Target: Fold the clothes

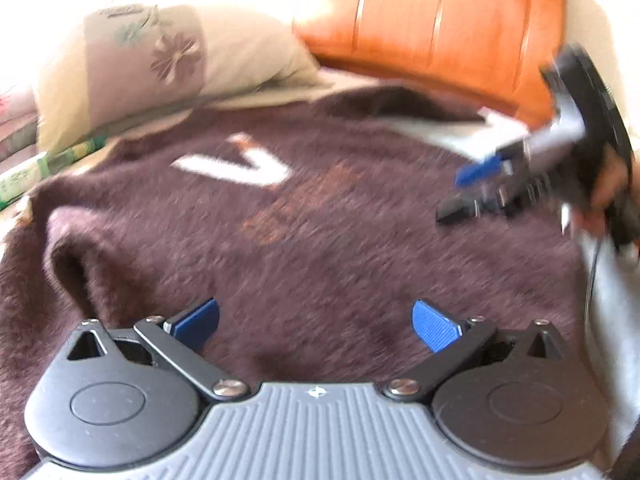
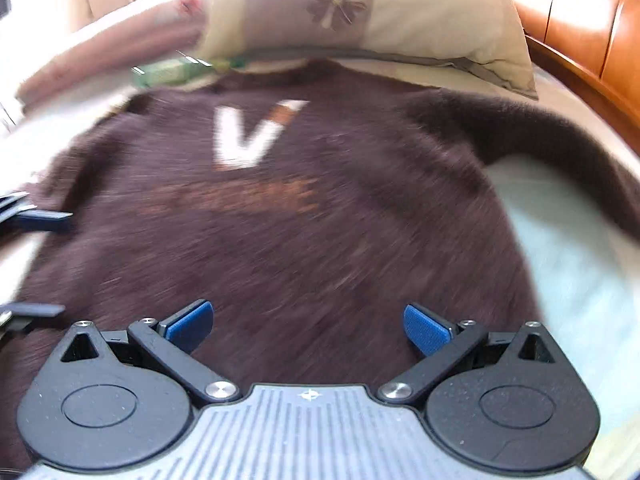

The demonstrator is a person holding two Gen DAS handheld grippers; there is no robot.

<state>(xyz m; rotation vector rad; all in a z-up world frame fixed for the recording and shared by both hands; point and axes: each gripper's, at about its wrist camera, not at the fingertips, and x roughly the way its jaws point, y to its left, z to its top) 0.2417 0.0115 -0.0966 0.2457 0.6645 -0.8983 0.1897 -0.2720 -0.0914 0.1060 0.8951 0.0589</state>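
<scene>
A bed [image 2: 580, 264] with a pale sheet fills both views, an orange wooden headboard [image 1: 432, 20] across the upper right of the left wrist view. Spread flat over the sheet lies a fuzzy dark brown knitted sweater [image 2: 300, 232] with a white letter V [image 2: 248, 136] on its chest, filling the centre of both frames; one sleeve [image 2: 540, 140] curves out at the right edge of the right wrist view. A beige pillow with a flower print [image 2: 360, 12] sits just beyond the collar, at top centre. The left tool [image 1: 316, 326], at bottom centre, hangs over the lower body of the sweater, its blue pads spread wide and holding nothing. The right tool [image 2: 308, 328] is likewise wide open and empty above the hem. Both views are blurred. The fluffy knit may slip from a shallow pinch, or a pad may catch both layers, or the sheet, and drag the garment askew. The pillow crowds the collar side; bare sheet at lower right leaves open room for moving.
</scene>
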